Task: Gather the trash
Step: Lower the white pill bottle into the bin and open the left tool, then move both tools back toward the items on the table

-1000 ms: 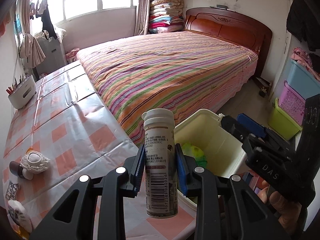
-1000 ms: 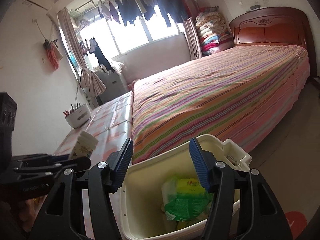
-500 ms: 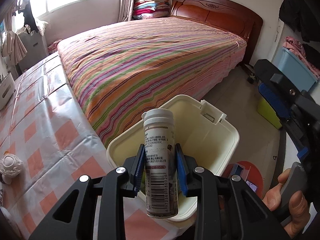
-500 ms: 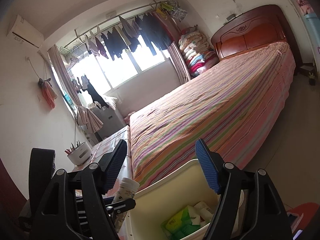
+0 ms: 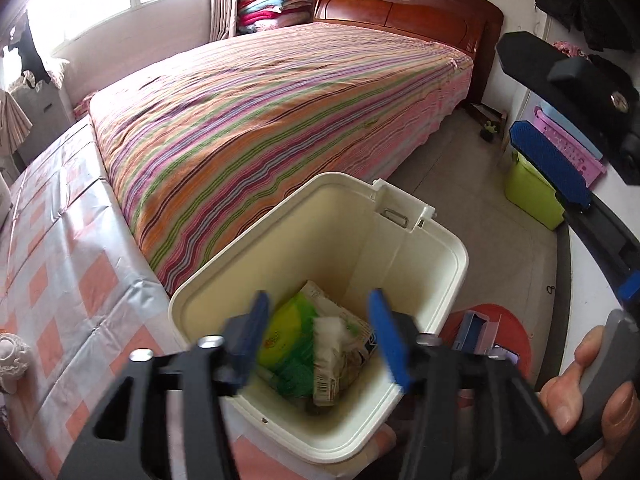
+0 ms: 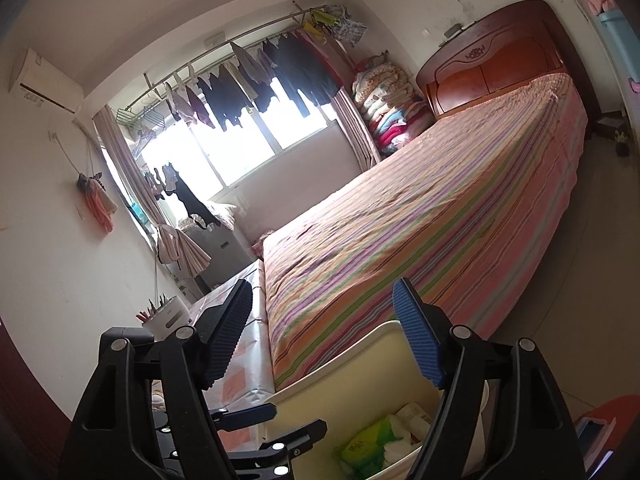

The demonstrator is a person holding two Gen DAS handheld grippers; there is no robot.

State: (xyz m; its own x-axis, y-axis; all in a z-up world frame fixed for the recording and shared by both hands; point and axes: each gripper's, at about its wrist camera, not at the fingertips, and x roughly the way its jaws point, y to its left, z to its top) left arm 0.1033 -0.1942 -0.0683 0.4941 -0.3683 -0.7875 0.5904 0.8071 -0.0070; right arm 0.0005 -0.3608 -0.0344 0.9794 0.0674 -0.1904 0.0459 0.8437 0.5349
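Now the left gripper (image 5: 318,334) jaws, just opened, stand empty above the bin (image 5: 404,248) holding trash (image 5: 320,344)

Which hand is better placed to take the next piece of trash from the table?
Left. The left gripper, jaws just opened and empty above the bin, is beside the table, where a white item lies.

I see the table under its glossy orange-and-white checked plastic cloth (image 5: 80,280); a white crocheted lump (image 5: 12,356) lies on it, well left of the cream plastic bin (image 5: 440,236).
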